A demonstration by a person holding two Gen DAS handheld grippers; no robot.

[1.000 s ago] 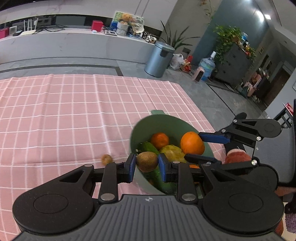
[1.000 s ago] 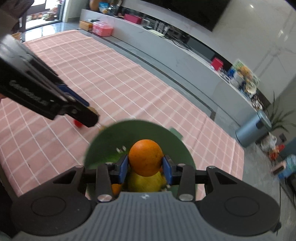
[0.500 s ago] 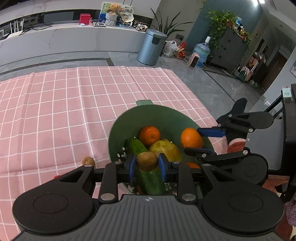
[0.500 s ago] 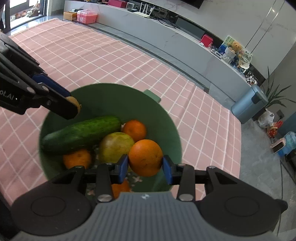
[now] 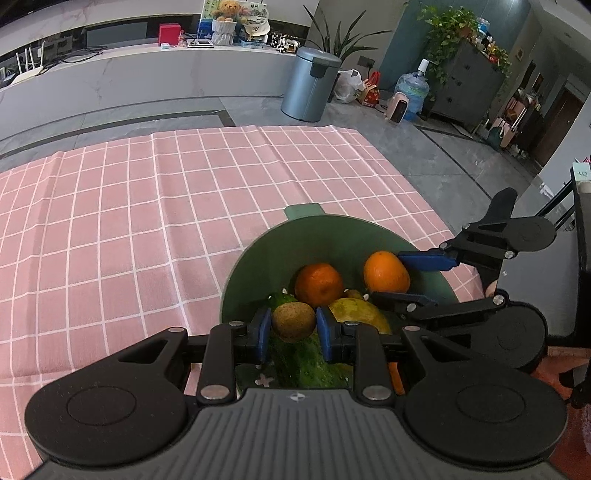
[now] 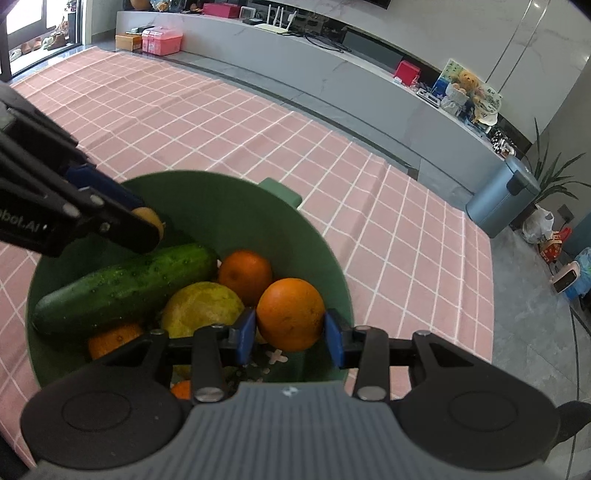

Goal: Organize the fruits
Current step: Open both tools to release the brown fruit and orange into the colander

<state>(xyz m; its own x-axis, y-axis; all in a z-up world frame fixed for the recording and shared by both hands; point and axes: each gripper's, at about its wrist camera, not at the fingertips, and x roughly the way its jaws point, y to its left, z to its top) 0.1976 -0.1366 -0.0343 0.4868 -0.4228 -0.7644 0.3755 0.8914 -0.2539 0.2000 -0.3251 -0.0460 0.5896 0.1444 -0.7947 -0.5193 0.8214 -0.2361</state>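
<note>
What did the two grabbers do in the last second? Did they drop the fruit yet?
Not yet. Both moved in over the green bowl. The left gripper carried its kiwi from the bowl's edge to above the cucumber, and the right gripper brought its orange lower inside the bowl. Both stayed shut on their fruit, and the fruit already in the bowl did not move.

Pink checked tablecloth (image 5: 155,221) across the left and centre of the left wrist view. Behind it, long pale counter (image 5: 147,81) along the top, with teddy bear (image 5: 224,7) and red box (image 5: 170,29). Grey pedal bin (image 5: 308,88) at upper centre, water bottle (image 5: 412,90) further right. Pink storage box (image 6: 162,37) at upper left of the right wrist view.
</note>
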